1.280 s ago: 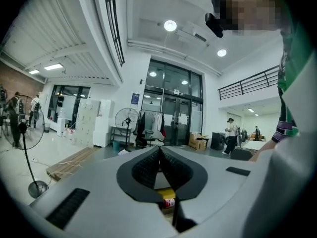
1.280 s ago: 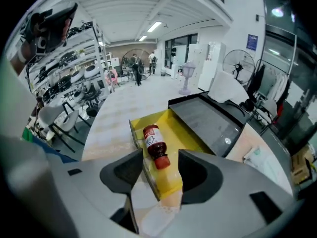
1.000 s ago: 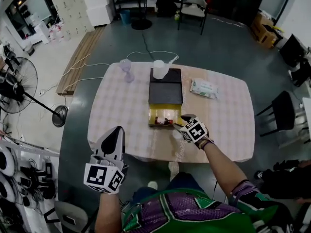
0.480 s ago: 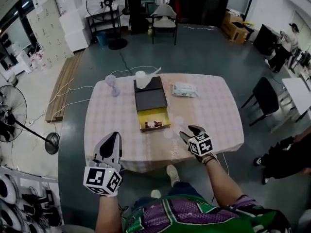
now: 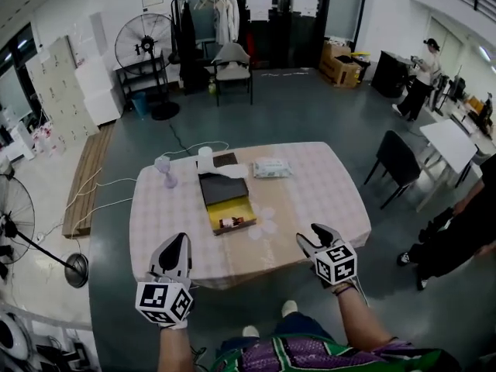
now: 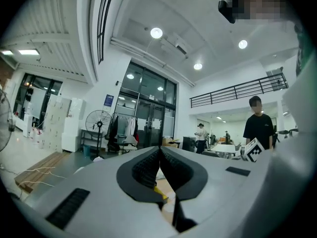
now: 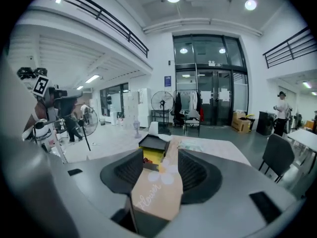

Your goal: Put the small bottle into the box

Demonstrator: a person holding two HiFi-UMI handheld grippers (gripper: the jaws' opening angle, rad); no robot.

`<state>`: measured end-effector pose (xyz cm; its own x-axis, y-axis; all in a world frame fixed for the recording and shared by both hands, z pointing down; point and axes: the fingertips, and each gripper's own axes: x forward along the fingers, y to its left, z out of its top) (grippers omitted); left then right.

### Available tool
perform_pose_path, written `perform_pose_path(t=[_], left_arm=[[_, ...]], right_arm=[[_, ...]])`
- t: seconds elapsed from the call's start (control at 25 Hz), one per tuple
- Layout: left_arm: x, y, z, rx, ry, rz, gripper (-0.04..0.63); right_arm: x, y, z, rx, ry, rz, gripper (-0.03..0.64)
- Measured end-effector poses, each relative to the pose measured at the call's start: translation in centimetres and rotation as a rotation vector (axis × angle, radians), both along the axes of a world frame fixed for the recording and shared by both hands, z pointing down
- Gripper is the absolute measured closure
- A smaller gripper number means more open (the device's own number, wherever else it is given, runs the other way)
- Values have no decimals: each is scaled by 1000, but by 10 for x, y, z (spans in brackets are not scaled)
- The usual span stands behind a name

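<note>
The open box [image 5: 232,215] with a yellow inside lies on the checked table [image 5: 310,200], its black lid [image 5: 222,188] folded back behind it. A small bottle [image 5: 230,223] with a red part lies flat inside the box. My left gripper [image 5: 180,242] hangs shut and empty in front of the table's near edge, left of the box. My right gripper [image 5: 317,230] is open and empty at the near edge, right of the box. In the right gripper view the box [image 7: 151,155] and the bottle [image 7: 147,160] show between my open right gripper [image 7: 166,168].
A white cup [image 5: 205,160] and a purple stemmed object [image 5: 163,169] stand behind the box, with a wipes packet [image 5: 270,169] to their right. A black chair [image 5: 395,158] stands right of the table, and a person in black [image 5: 465,227] beyond it. Standing fans are at the left.
Both grippers have drawn back from the table toward me, and the right one has left the box. The head view has pulled back. The bottle stays in the box.
</note>
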<state>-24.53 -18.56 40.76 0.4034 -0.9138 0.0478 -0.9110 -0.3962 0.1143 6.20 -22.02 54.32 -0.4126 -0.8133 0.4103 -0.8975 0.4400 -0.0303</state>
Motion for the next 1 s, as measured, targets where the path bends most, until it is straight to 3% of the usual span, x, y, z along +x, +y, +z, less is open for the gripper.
perform_pose_path(t=[0.48,0.8,1.0], left_arm=[[59,35,-82,134,15,-8,572],[103,56,-112,183,2,-27,572],[114,63,-113,202,-85,-61,572]], right_arm=[[42,36,-189,348,-161,-40,439],[70,53,-219,399,-191,-63,550],[81,57,-221,397,-196,-52,597]])
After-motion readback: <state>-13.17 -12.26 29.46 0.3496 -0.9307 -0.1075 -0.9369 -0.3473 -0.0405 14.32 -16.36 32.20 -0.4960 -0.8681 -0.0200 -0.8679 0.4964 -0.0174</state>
